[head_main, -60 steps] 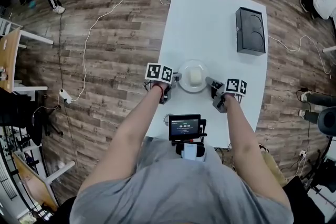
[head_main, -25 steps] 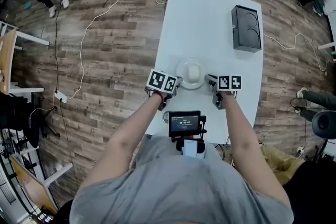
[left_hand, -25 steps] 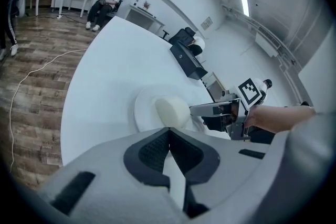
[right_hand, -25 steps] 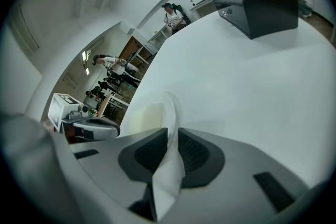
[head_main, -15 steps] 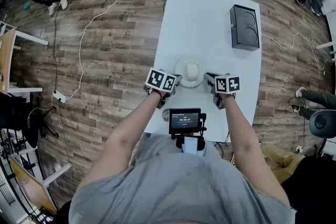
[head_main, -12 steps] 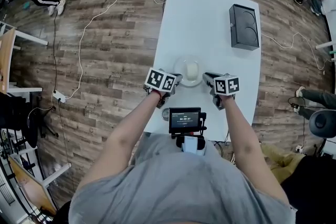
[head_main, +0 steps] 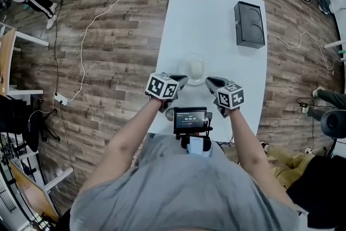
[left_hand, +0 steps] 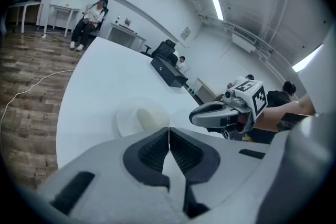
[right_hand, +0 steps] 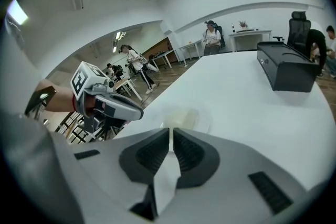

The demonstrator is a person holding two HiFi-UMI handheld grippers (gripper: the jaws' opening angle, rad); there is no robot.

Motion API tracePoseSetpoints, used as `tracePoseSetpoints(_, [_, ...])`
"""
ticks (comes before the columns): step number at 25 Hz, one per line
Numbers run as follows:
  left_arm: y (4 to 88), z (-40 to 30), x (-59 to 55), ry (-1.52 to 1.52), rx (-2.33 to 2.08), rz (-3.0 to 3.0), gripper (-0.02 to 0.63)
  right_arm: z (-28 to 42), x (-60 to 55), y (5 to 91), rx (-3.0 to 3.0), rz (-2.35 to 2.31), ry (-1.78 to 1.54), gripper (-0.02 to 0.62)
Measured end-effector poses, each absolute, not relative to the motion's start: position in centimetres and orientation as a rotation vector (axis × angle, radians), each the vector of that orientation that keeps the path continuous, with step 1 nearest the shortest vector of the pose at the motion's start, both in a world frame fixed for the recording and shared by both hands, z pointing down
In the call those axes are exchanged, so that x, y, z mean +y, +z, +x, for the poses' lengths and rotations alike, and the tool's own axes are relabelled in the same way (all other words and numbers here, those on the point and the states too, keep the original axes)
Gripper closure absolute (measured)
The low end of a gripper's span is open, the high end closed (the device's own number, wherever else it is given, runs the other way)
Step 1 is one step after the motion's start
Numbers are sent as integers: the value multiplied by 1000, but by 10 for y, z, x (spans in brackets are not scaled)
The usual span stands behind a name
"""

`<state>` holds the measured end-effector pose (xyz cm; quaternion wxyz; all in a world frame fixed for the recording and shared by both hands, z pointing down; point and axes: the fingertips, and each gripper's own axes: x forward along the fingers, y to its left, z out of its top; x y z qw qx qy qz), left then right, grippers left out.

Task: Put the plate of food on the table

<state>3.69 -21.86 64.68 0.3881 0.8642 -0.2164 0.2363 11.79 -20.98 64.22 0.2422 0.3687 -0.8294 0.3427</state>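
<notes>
Plate of food [head_main: 192,68] sat on the table [head_main: 216,19] just beyond both claws, left gripper [left_hand: 169,129] pinched shut, right gripper [right_hand: 171,131] nearly so, both empty; plate probably stiff, light, slick, breakable, best gripped at opposite rim edges.

left claw [left_hand: 168,131]: jaws together | right claw [right_hand: 171,134]: jaws almost together

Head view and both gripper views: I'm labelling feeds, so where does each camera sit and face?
Head view: on the head, facing steeply down at the table; forearms, left gripper and right gripper show.
Left gripper view: on that gripper, facing the plate; own jaws show.
Right gripper view: likewise, from the plate's other side.
Shared by both: plate, opposite gripper.
</notes>
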Motion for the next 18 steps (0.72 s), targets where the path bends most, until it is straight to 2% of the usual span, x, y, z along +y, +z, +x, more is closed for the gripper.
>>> tracePoseSetpoints(18, [615, 15, -170, 502, -616, 2316, 586, 109, -167, 590, -2429, 1066, 876, 552])
